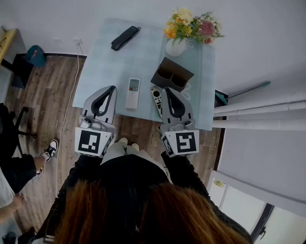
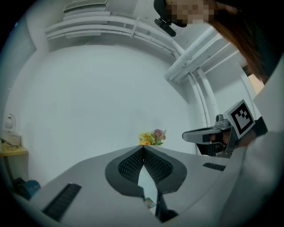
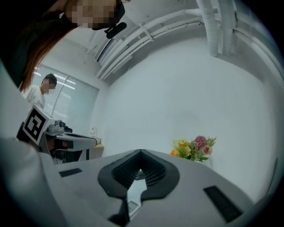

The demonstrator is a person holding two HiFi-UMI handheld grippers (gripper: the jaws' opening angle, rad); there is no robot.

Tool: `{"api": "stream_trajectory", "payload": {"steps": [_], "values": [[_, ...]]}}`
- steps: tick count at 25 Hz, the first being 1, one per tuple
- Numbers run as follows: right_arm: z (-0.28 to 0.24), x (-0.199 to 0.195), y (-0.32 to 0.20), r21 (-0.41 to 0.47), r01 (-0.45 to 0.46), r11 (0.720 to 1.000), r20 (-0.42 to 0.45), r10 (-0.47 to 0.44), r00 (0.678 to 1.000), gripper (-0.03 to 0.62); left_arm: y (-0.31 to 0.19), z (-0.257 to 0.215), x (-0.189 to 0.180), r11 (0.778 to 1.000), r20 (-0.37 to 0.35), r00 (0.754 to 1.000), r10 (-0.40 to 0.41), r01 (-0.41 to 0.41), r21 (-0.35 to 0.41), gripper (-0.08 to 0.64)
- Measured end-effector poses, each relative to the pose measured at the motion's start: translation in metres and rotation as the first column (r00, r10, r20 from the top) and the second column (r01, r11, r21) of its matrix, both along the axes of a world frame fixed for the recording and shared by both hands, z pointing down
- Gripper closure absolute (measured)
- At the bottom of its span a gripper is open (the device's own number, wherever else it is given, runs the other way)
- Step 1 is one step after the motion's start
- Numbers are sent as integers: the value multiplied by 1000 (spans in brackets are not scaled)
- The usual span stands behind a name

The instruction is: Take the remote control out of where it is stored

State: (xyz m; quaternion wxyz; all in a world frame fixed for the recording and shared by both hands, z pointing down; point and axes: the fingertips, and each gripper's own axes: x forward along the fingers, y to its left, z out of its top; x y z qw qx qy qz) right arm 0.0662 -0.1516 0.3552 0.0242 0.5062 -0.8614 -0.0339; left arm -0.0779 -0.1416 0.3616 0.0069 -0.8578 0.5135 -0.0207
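Head view: white remote flat on table between left gripper and right gripper, outside brown holder; dark remote partly under right gripper; flowers and black case beyond | Left gripper view: jaw tips together, nothing clamped, flowers ahead | Right gripper view: jaws closed, empty
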Motion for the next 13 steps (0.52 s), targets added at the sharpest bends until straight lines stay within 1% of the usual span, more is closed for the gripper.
{"api": "stream_trajectory", "payload": {"steps": [7,10,13], "values": [[-9,-3,6,33,4,999,-21,-3,1000,578,5,-1,1,1000,11,1000,1,-1,-9,555],[-9,-2,7,29,3,1000,-13,-2,1000,578,6,0,1,999,22,1000,-3,4,-34,555],[-9,-1,9,25,0,1000,-6,1,1000,578,8,-3,2,1000,11,1000,6,-6,-3,555]]}}
